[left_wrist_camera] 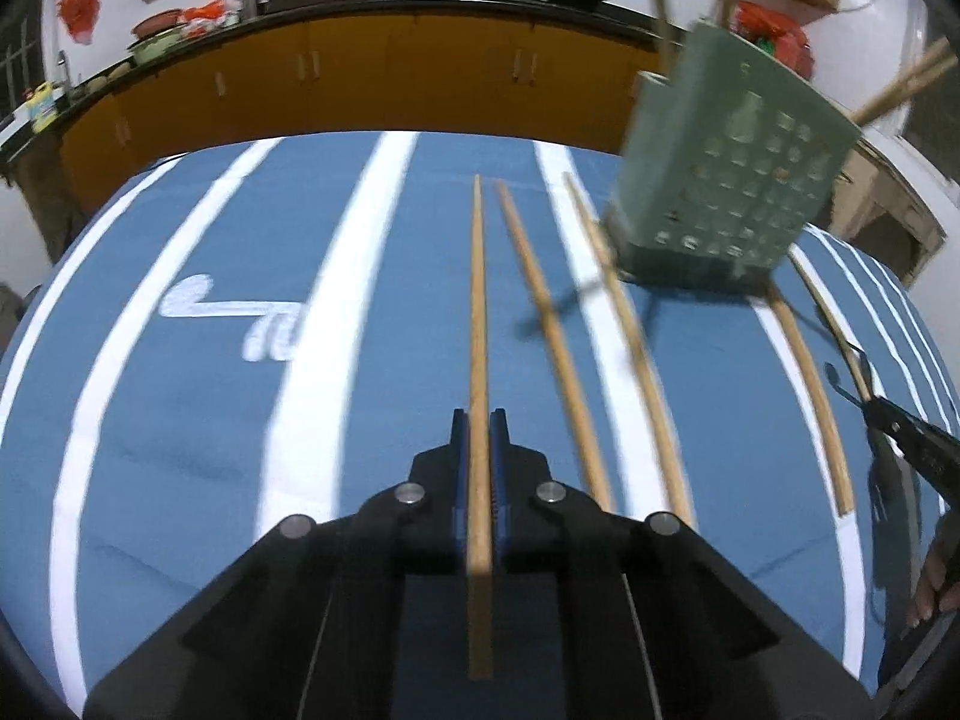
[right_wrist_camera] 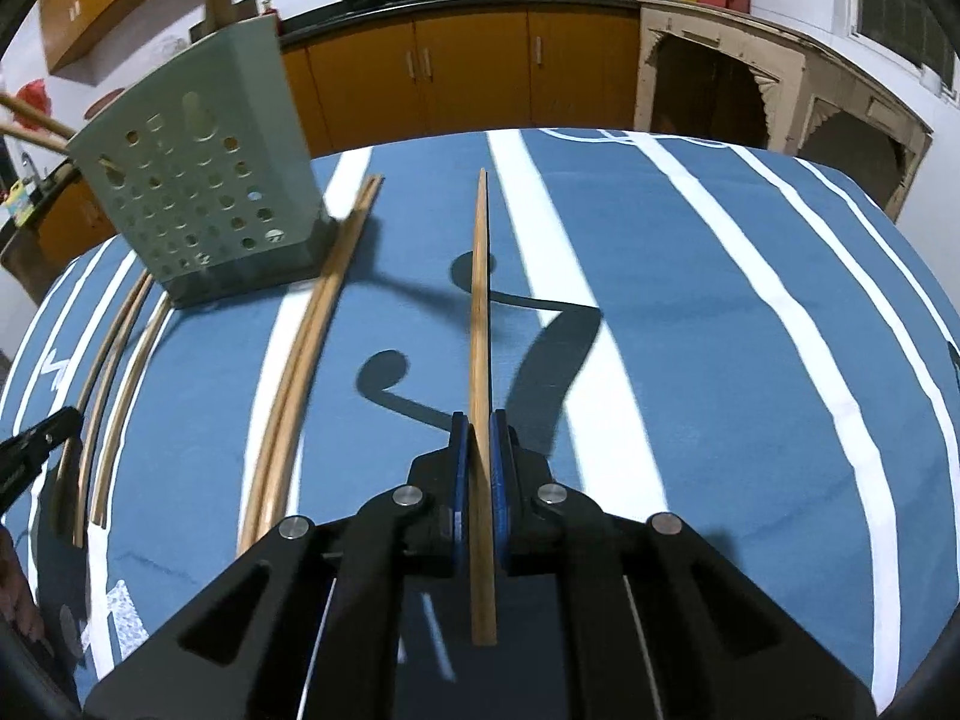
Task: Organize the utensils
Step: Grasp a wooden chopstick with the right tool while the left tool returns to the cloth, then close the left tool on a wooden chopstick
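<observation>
My left gripper (left_wrist_camera: 478,420) is shut on a wooden chopstick (left_wrist_camera: 477,312) that points forward above the blue striped cloth. My right gripper (right_wrist_camera: 478,420) is shut on another wooden chopstick (right_wrist_camera: 480,300), also held forward above the cloth. A green perforated utensil holder (left_wrist_camera: 729,162) stands at the far right in the left view and at the far left in the right view (right_wrist_camera: 198,180); chopsticks stick out of its top. Several loose chopsticks (left_wrist_camera: 555,336) lie on the cloth beside the holder, and a pair (right_wrist_camera: 306,360) shows in the right view.
The table carries a blue cloth with white stripes (left_wrist_camera: 336,300). Orange cabinets with a dark counter (left_wrist_camera: 372,60) holding woks and pots stand behind. The right gripper's tip (left_wrist_camera: 912,426) shows at the left view's right edge; the left gripper's tip (right_wrist_camera: 36,438) shows at the right view's left edge.
</observation>
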Motion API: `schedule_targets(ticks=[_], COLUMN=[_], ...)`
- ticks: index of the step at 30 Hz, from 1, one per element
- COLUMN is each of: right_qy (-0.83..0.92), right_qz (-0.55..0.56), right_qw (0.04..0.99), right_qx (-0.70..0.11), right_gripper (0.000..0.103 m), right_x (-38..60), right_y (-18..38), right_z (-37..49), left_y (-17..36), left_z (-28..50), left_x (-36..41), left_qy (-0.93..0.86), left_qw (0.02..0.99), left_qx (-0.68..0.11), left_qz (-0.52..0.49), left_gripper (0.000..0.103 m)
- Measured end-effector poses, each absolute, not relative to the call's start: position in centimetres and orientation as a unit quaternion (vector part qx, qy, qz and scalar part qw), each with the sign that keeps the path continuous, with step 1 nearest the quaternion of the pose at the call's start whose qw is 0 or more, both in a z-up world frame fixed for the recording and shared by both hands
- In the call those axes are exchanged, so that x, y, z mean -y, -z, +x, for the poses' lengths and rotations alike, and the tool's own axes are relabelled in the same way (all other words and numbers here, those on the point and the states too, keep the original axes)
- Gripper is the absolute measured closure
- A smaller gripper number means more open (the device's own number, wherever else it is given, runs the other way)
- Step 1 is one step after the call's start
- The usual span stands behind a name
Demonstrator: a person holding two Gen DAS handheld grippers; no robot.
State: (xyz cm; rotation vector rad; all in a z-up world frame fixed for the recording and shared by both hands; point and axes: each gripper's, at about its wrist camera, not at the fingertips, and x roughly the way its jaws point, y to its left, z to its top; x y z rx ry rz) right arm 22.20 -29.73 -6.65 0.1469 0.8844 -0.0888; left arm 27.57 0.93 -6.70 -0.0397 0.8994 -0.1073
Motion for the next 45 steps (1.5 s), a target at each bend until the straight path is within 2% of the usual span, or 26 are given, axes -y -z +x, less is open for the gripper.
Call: schedule_targets(ticks=[6,9,11,13,17,26,27,29,30,34,45], right_qy=[0.04,0.041,0.043,0.044,0.043,0.039,0.038,0.038,0.038,0.034,0.038], right_qz=[0.069,0.064,0.058,0.055,0.058,0.06,0.058,0.053,0.053,0.068,0.073], right_qw=[0.902,0.903,0.905,0.906,0.906,0.906,0.906,0.906,0.906,0.91,0.927], right_qx=[-0.425,-0.422,-0.418,-0.418,-0.417,-0.418,-0.418,-0.418,-0.419,-0.408,-0.367], right_gripper=[0.095,0.095,0.095,0.095,0.095,0.094,0.094,0.094,0.095,0.095,0.095], right_x=[29.6,29.5,29.3,29.2,29.2,29.5,29.5,29.4,29.4,29.8,30.9], right_y=[6.7,6.8,6.8,6.9,6.9,7.0,6.9,6.9,6.9,6.1,3.1], right_z=[22.1,22.1,22.0,22.0,21.9,21.3,21.3,21.4,21.3,20.8,19.7], left_y=[6.6,6.6,6.6,6.6,6.6,6.7,6.7,6.7,6.7,6.4,3.4], left_z=[27.7,27.3,27.1,26.9,26.8,25.9,25.9,25.8,25.8,25.8,24.8], left_x=[-3.5,-3.5,-3.3,-3.1,-2.9,-2.8,-2.9,-2.9,-3.0,-3.4,-4.3], left_qy=[0.038,0.049,0.059,0.064,0.064,0.057,0.055,0.045,0.045,0.047,0.046], left_qw=[0.897,0.899,0.9,0.9,0.9,0.9,0.9,0.901,0.901,0.896,0.914], left_qx=[-0.438,-0.434,-0.431,-0.431,-0.431,-0.432,-0.432,-0.432,-0.432,-0.441,-0.402], left_qz=[-0.036,-0.022,-0.016,-0.015,-0.013,0.008,0.009,0.009,0.007,-0.003,-0.016], left_gripper=[0.095,0.092,0.084,0.082,0.081,0.082,0.083,0.094,0.095,0.095,0.095])
